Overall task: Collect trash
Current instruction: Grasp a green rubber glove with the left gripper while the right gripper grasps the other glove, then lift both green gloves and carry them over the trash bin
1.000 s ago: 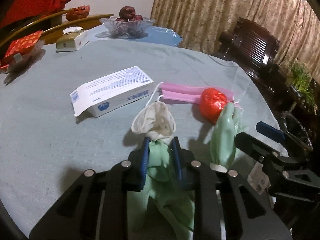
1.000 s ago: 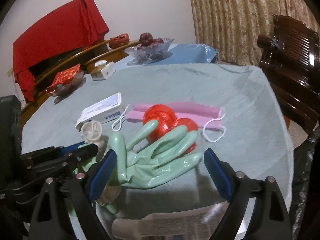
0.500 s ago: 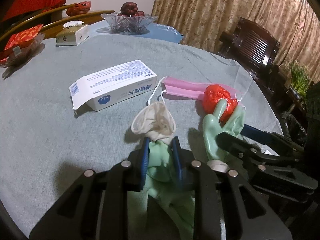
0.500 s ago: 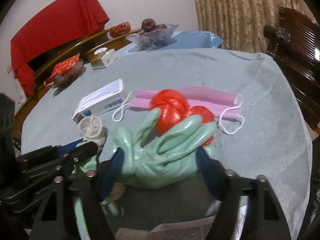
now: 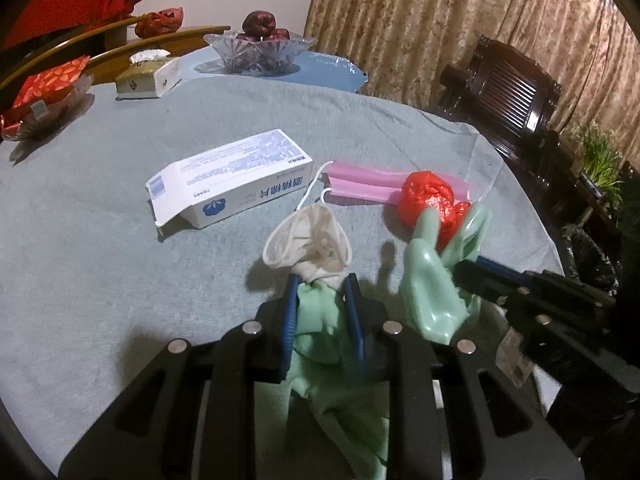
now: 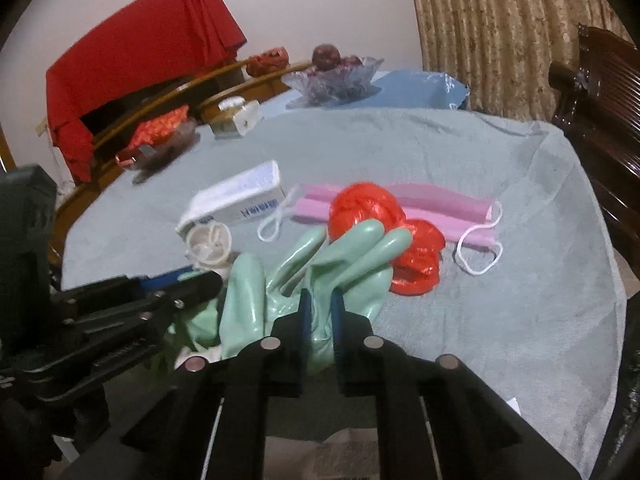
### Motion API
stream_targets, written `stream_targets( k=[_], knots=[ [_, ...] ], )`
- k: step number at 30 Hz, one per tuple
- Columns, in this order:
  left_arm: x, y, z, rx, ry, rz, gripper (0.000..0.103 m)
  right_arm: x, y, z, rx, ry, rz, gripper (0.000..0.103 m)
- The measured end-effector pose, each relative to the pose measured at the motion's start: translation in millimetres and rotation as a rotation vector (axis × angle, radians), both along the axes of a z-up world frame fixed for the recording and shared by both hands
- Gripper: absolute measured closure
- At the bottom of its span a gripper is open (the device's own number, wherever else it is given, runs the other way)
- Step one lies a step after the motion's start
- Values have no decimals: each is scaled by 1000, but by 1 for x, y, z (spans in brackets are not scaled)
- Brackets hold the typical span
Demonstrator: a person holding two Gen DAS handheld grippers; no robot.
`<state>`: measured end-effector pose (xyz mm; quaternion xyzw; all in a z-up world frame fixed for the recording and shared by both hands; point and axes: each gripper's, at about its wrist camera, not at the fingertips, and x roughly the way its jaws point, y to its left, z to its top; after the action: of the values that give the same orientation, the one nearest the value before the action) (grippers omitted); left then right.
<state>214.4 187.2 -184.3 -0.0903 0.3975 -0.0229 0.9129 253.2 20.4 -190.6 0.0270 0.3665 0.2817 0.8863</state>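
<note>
Right wrist view first: the right gripper [image 6: 319, 312] is closing its jaws on the palm of a green rubber glove [image 6: 344, 264], with the rubber bunched between the blue pads and the fingers of the glove fanning forward over a crumpled red plastic bag [image 6: 400, 236]. In the left wrist view the left gripper [image 5: 322, 300] is pinched nearly closed on the cuff end of the glove material, and the pale lining [image 5: 308, 240] blooms out beyond its tips. Both ends of the glove lie near the table's front edge, on the grey-green tablecloth [image 5: 100, 200].

Further out lie the rest of the litter: a pink face mask [image 6: 432, 204] under and behind the red bag, and a white carton [image 5: 232, 176] lying on its side just beside the mask's ear loop. A tissue box [image 5: 150, 76] and a glass fruit bowl [image 5: 260, 48] stand well apart at the far side and look like no part of the job.

To do this step well, I judge the right jaws should finish closing before any lift, since thin rubber slips easily. Both hands should then rise together so the glove is not stretched between them, and the glove fingers should be drawn back off the red bag without dragging it along. A dark bag at the right edge of the left view may be the bin liner, though I cannot tell for sure.
</note>
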Motion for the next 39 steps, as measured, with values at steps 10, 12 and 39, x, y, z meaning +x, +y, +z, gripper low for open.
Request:
stream_targets(
  k=[10,12,39],
  knots=[
    [-15,-3,44,18,-100,-3,81,-14,-8,54,33,-122,0,93],
    [-17,-5,52,22,-118,-7,81,-17,-14,61,33,-139,-10,94],
    [-23,-49,72,31,-159,-75,81,-24,-77,78,8,-179,-124,101]
  ],
)
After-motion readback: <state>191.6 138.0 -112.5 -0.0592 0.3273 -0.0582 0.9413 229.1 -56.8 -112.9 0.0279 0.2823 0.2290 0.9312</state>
